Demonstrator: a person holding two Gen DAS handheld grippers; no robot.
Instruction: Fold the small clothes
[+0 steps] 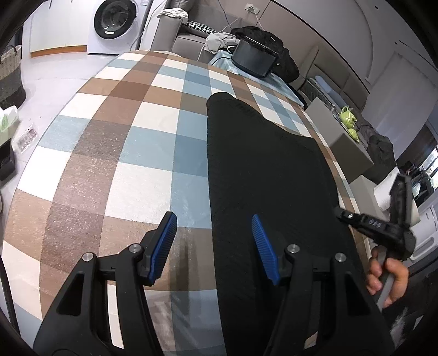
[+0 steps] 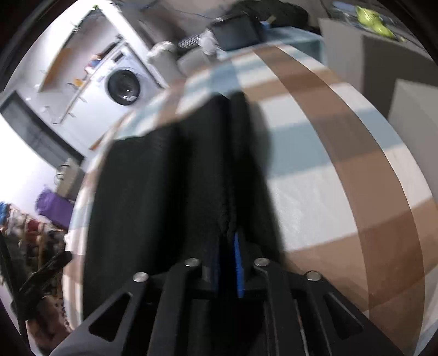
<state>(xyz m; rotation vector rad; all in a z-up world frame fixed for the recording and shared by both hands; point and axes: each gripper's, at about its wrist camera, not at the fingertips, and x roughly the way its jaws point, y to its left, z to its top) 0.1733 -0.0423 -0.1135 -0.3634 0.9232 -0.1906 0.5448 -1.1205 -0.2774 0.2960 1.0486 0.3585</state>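
While a black garment (image 1: 262, 169) lies flattened along the right-hand side of a checked tablecloth (image 1: 115, 142), the left gripper (image 1: 213, 241) hovers over the near edge of the table with its blue-padded fingers (image 1: 164, 241) spread about halfway and holding nothing; one finger stands over the bare cloth, the other over the garment's left border. At the table's right edge, a person's hand (image 1: 388, 276) grasps the handle of the right gripper (image 2: 228, 263), which in its own blurred view has its jaws nearly together, a fold of the black fabric pinched between the blue pads (image 2: 238, 263) and raised in a ridge running away from the camera. The tablecloth is patterned in brown, blue and white squares. Beyond the far edge of the table sit a dark tablet-like device (image 1: 254, 59), a heap of dark clothing (image 1: 273, 41) and a grey sofa (image 1: 175, 35); a front-loading washing machine (image 1: 115, 19) stands against the back wall. A woven basket (image 1: 11, 74) rests on the floor off the table's left side, and a green teapot (image 1: 347, 116) sits on a low grey unit off the right side.
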